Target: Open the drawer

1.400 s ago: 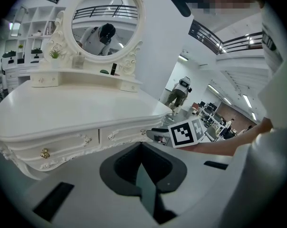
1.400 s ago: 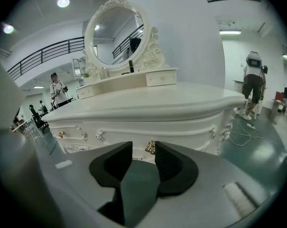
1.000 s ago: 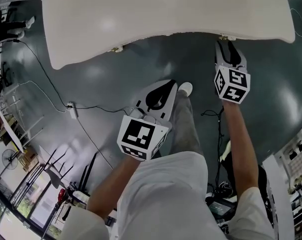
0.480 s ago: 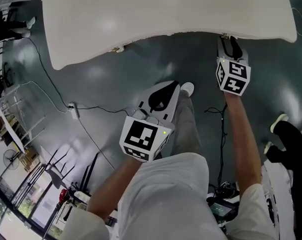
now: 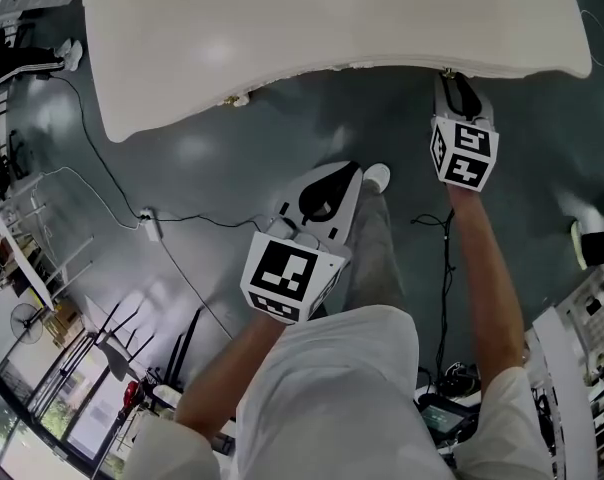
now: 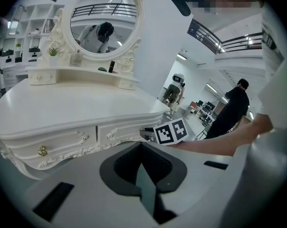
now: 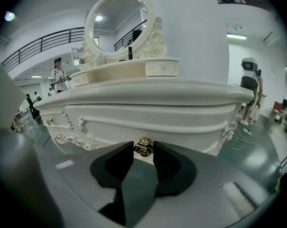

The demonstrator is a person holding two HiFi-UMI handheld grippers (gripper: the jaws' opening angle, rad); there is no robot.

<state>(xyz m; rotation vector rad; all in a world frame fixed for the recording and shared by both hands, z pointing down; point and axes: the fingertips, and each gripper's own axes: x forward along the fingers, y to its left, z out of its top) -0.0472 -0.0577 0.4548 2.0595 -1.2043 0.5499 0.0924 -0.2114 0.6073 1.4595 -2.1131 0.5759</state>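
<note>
A white dressing table (image 5: 332, 18) has a right drawer front (image 7: 148, 113) with a gold knob (image 7: 143, 147). My right gripper (image 7: 143, 152) is at this knob and its jaws are closing. The knob fills the gap between the dark pads (image 7: 116, 163), which touch it on both sides. In the head view the right gripper (image 5: 452, 83) reaches under the table's front edge. My left gripper (image 5: 344, 171) hangs back over the floor, shut and empty, with the tips (image 6: 142, 145) meeting. The left drawer's gold knob (image 6: 42, 150) is untouched.
An oval mirror (image 7: 117, 25) and small shelf drawers stand on the tabletop. A cable (image 5: 172, 218) runs across the dark floor to the left. Someone's shoe (image 5: 592, 243) is at the right edge. Other people stand far back in the room.
The right gripper has edged slightly toward the table's front edge. A bystander's legs and shoes at the right have moved. The left gripper has stayed still.
</note>
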